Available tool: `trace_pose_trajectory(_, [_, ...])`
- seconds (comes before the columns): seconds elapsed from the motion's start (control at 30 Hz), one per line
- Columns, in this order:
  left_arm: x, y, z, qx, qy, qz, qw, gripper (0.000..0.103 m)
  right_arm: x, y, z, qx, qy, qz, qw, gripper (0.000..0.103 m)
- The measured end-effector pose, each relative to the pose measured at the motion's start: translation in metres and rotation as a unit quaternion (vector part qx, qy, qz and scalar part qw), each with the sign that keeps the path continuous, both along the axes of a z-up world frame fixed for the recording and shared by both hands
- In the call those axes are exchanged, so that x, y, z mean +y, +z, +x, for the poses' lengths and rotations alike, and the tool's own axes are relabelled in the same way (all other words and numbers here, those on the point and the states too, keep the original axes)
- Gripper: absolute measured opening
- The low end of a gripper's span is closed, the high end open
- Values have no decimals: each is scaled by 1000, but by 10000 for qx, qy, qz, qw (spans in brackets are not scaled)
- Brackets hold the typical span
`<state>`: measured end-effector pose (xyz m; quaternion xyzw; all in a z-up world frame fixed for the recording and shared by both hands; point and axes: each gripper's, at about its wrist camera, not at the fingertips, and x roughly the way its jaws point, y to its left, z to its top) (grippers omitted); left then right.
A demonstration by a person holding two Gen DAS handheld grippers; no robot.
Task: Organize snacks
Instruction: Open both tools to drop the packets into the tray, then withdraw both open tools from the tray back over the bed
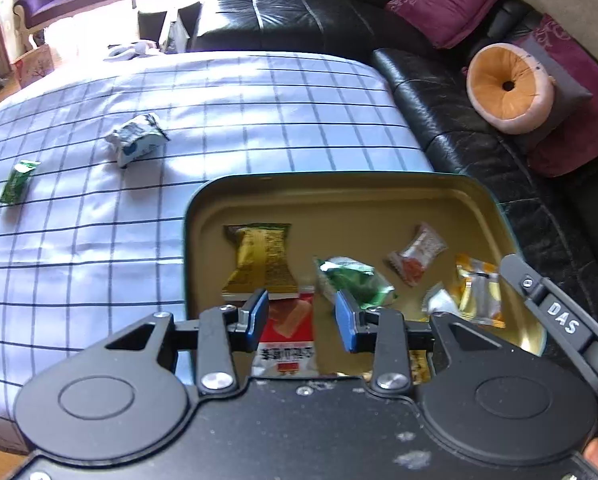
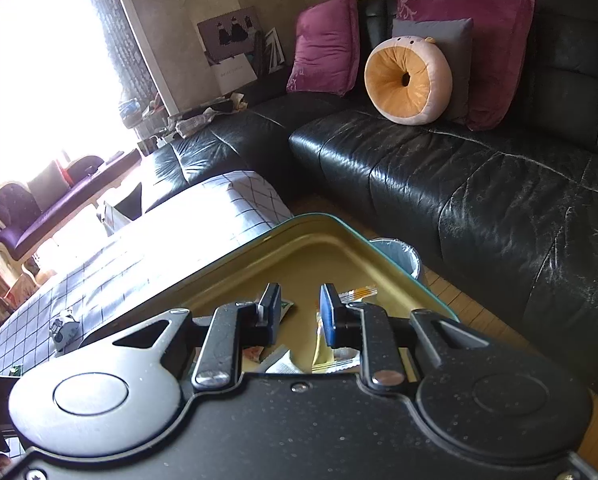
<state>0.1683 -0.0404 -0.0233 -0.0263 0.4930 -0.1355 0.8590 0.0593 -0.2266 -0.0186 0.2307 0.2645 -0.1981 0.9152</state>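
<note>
Gold tin [image 1: 203, 216] under both jaws, slightly apart, empty, only left wrist shows green packet [image 1: 18, 182] on cloth

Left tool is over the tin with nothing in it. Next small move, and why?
Probably swing the left tool up and left toward the white-and-blue packet on the checked cloth. Its jaws stand apart with nothing between them, five or more packets already lie in the tin, and that packet and the green packet remain outside.
</note>
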Motion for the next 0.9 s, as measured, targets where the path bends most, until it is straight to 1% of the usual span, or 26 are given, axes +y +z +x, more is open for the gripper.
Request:
trace_pose_trajectory(0.07, [2, -1, 2, 25, 80, 57, 9999, 36, 1, 0, 1, 38, 47, 16, 10000, 30])
trace_pose_trajectory(0.2, [13, -1, 8, 109, 198, -51, 9997, 36, 7, -2, 4, 76, 96, -12, 9999, 30])
trace_pose_trajectory(0.67, [47, 6, 14, 34, 586, -36, 9983, 36, 30, -3, 13, 110, 308, -39, 9995, 30])
trace_pose_trajectory(0.9, [73, 10, 19, 68, 831, -125, 9964, 36, 48, -2, 20, 133, 456, -139, 9988, 30])
